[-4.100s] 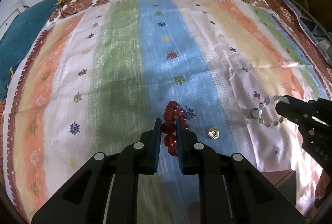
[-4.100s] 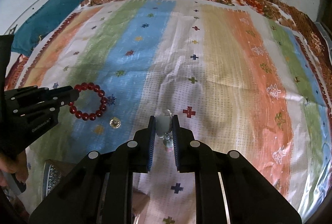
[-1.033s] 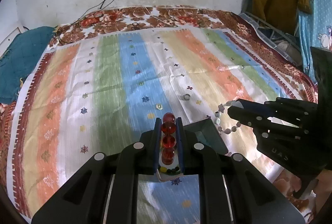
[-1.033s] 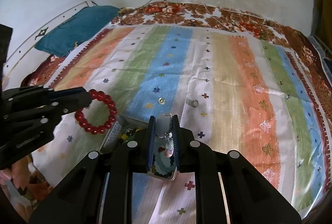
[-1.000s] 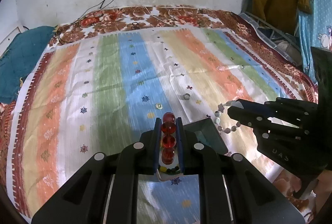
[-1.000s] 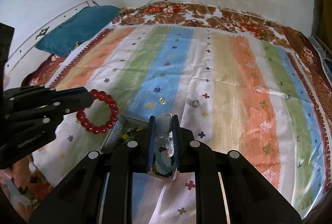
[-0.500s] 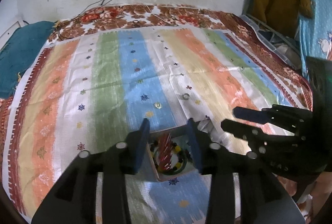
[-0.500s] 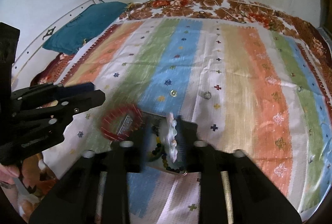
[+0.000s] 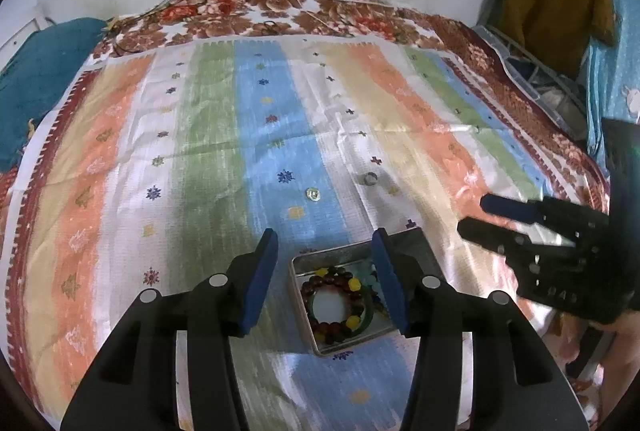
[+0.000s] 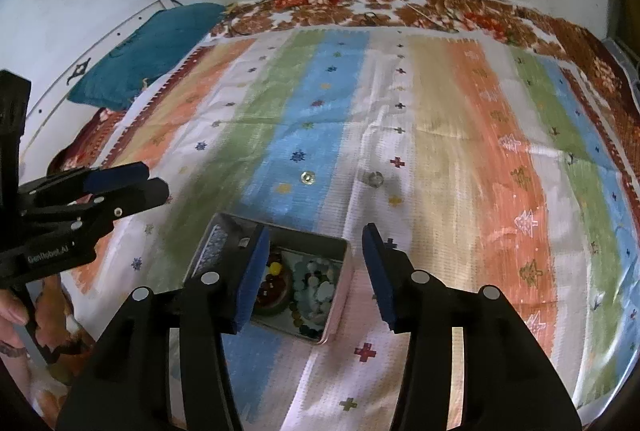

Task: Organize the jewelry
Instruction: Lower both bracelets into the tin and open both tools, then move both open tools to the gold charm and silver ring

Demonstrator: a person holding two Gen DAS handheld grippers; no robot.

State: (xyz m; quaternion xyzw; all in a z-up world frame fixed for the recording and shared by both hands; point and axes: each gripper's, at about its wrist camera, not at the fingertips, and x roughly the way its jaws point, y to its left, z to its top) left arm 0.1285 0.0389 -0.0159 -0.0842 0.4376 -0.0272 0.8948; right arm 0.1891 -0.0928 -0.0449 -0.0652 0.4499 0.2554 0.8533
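I am holding two black grabbers with blue pads, one in each hand. My left grabber [image 9: 324, 279] is opening up, and nothing is between its pads. My right grabber [image 10: 314, 271] is opening too, and it holds nothing.

Right under both of them sits the small square silver tin [image 9: 304, 311] on the striped bed cloth [image 9: 200, 151]. Its lid [image 10: 212, 243] stands open on the left side. Inside the tin lies the round bracelet of dark red beads [image 9: 332, 301] with a few yellow ones. Beside it in the tin is the string of pale whitish beads [image 10: 316, 281], seen best from my right grabber.

Two little things are not in the tin yet. A small shiny gold ring [image 9: 312, 194] lies on the blue stripe. A small clear silvery ring [image 9: 370, 178] lies on the white stripe just to its right. Both are farther up the cloth from the tin, away from me.

I think these two come next. The gold one lies almost straight ahead of my left grabber. The clear one lies nearly straight ahead of my right grabber. So each hand has its own ring close in front. They are tiny and flat, so I think they could slip out of the pads.
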